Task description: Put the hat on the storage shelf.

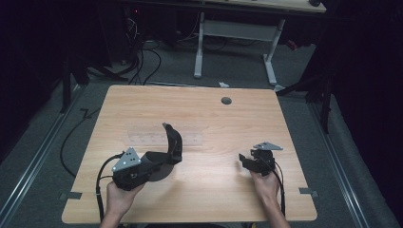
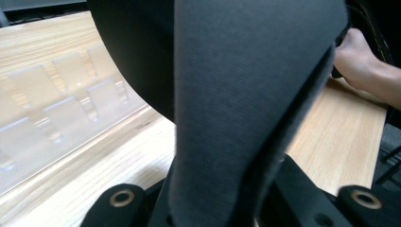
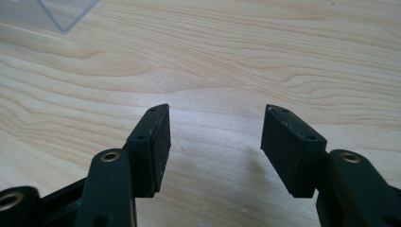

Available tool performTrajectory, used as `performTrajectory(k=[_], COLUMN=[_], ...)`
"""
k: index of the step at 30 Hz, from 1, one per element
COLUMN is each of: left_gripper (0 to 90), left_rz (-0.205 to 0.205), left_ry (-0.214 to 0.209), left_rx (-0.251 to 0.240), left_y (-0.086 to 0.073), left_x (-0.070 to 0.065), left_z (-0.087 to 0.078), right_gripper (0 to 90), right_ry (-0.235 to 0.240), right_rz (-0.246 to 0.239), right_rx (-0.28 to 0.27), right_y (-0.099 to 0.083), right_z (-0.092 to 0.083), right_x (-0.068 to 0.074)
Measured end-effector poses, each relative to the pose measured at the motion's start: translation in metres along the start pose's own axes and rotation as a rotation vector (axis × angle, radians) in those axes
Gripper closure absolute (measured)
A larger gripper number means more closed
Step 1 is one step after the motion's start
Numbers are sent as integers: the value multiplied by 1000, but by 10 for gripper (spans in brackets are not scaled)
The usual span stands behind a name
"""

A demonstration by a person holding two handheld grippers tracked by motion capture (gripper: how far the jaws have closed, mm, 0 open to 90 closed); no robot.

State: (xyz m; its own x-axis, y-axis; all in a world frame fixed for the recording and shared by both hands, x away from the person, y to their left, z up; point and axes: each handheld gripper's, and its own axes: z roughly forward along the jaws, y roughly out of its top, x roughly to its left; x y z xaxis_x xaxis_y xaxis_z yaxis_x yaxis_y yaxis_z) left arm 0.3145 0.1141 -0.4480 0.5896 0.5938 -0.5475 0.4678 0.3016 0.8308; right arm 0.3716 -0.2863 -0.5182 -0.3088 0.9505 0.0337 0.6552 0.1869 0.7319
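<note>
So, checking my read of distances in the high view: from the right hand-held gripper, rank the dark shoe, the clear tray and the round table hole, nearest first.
1. Dark shoe, to its left, held up by the other hand-held gripper.
2. Clear tray, left and farther back.
3. Table hole, at the far edge.

**No readable text in any view**

No words, labels, brand marks, numbers or signs can be read on anything here. The wooden table carries only its grain and a small round hole. The clear plastic tray lying on it has moulded compartments but no print (its surface is see-through and hazy). The dark fabric piece seen up close in the left gripper view is plain woven cloth without a tag. The black pads in the right gripper view are bare, without any marking
</note>
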Motion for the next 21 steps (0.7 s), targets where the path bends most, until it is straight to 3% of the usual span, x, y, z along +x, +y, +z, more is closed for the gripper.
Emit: performTrajectory(k=[5, 8, 17, 21], left_gripper=[854, 852, 853, 852], left_rz=[-9, -7, -57, -47], left_ry=[22, 36, 73, 84], left_rx=[-34, -50, -129, -147], left_y=[9, 16, 32, 38], left_x=[5, 7, 16, 18], left_z=[-3, -5, -12, -14], right_gripper=[415, 418, 384, 384], right_ry=[-23, -37, -32, -32], right_rz=[-13, -33, -42, -41], right_rx=[25, 5, 8, 8], right_y=[-7, -11, -12, -12], right_z=[7, 6, 6, 6], right_x=[-3, -1, 0, 0])
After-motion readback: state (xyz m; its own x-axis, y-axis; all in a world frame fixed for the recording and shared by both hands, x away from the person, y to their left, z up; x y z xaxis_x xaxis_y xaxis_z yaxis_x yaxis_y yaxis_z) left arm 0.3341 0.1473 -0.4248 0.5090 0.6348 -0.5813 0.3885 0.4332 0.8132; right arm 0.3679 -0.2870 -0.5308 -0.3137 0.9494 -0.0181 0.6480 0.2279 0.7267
